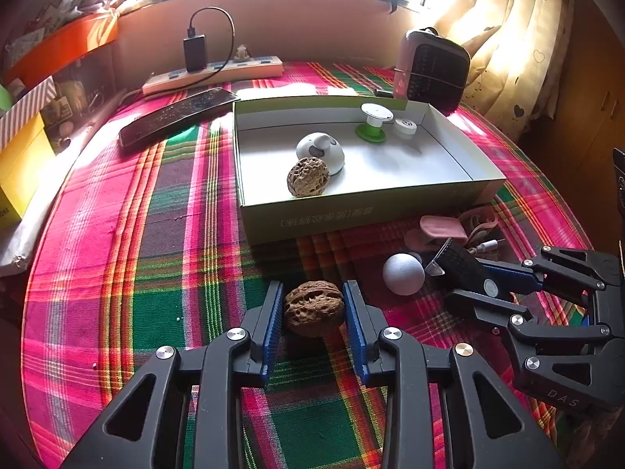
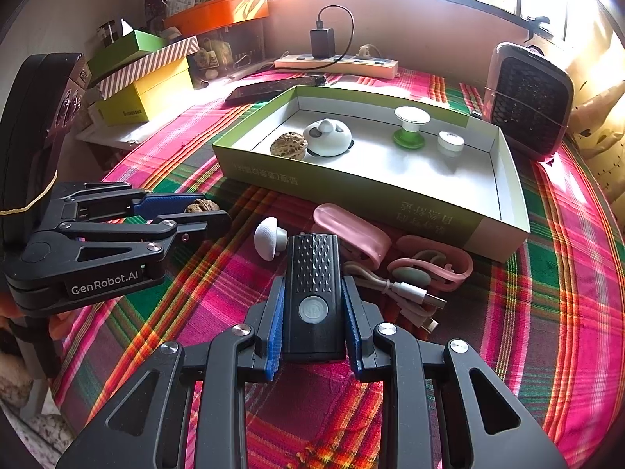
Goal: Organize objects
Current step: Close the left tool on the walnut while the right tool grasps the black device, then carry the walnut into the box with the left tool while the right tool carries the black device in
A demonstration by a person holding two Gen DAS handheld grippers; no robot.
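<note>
Sunlight from the window washes over a plaid-covered worktop (image 1: pixel 164 234), where a shallow green-sided box (image 1: pixel 351 211) sits as my sorting tray. It already holds one walnut (image 1: pixel 308 176), a white rounded gadget (image 1: pixel 321 151), a green-based spool (image 1: pixel 374 123) and a small white cap (image 1: pixel 405 126), so I judge the tidying is partly done and I am in the pick-up step for two more pieces at once. My left claw (image 1: pixel 313 310) lies low and nearly level over the cloth, its blue pads on either side of a second walnut (image 1: pixel 313 306); they look to be touching it, pinching it where it rests just short of the box's near wall. My right claw (image 2: pixel 312 312) comes in low as well, aimed toward the box, its pads pressed against the sides of a black textured device (image 2: pixel 312 293) with a round button. Just ahead of that device lie a white mushroom-shaped knob (image 2: pixel 267 236), pink ear-hook pieces (image 2: pixel 429 265) and a white USB cable (image 2: pixel 410 293), all still outside the box. Next, I reckon each claw must lift clear of the box's wall, carry forward over the rim, and set down on bare floor inside. The walnut is round and could roll from the pads, so I would keep the grip firm. The two claws sit close together, so I would move them one at a time.
</note>
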